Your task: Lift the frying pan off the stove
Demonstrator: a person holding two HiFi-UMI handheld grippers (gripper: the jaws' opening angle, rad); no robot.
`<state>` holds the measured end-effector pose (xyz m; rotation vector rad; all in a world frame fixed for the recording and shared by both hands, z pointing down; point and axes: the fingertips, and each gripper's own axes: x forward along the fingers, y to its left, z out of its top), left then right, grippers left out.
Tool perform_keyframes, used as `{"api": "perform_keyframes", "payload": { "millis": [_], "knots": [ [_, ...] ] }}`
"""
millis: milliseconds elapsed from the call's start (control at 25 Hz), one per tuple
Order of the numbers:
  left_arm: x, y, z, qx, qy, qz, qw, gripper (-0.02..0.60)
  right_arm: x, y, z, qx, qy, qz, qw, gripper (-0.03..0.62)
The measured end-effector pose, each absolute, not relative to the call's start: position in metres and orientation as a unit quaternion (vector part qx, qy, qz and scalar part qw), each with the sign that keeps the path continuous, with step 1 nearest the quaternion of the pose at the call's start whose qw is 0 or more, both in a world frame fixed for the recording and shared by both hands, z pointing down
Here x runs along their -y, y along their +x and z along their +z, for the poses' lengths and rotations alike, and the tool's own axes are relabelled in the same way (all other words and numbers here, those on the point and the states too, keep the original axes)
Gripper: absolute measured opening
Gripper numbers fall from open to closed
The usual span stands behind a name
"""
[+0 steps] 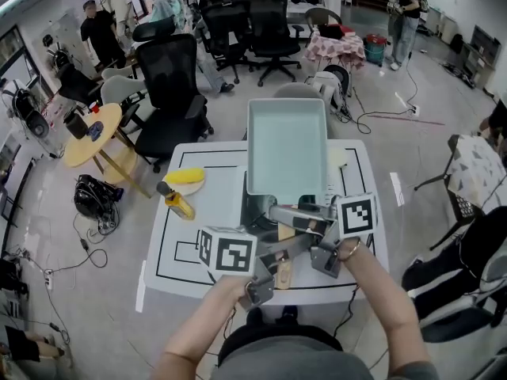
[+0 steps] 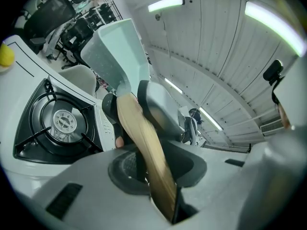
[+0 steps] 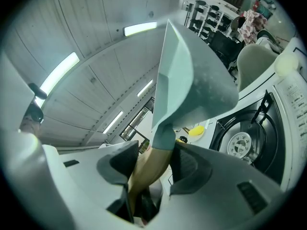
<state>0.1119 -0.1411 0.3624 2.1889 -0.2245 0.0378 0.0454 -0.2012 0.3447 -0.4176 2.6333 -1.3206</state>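
Observation:
A rectangular pale teal frying pan (image 1: 287, 145) hangs tilted above the stove (image 1: 255, 210), clear of the burner (image 2: 62, 121). Its wooden handle (image 1: 283, 274) runs back toward me. My left gripper (image 1: 285, 253) is shut on the near part of the handle (image 2: 144, 147), with the pads pressing its sides. My right gripper (image 1: 297, 216) is shut on the handle (image 3: 151, 169) closer to the pan (image 3: 192, 80), just where the wood meets the teal neck. In the right gripper view the bare burner (image 3: 240, 145) lies below and to the right of the pan.
The stove sits on a white table (image 1: 190, 267) with black lines. A yellow sponge on a plate (image 1: 186, 176) and a yellow bottle (image 1: 176, 200) lie left of the stove. Black office chairs (image 1: 170, 93) stand beyond the table, and people stand farther back.

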Motion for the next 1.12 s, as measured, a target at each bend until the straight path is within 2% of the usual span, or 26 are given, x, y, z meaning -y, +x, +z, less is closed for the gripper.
{"api": "perform_keyframes", "payload": {
  "millis": [1120],
  "knots": [
    [0.1392, 0.1108, 0.3605, 0.090, 0.893, 0.013, 0.442, 0.081, 0.1990, 0.0447, 0.3428, -0.891, -0.151, -0.423, 0.067, 0.198]
  ]
}}
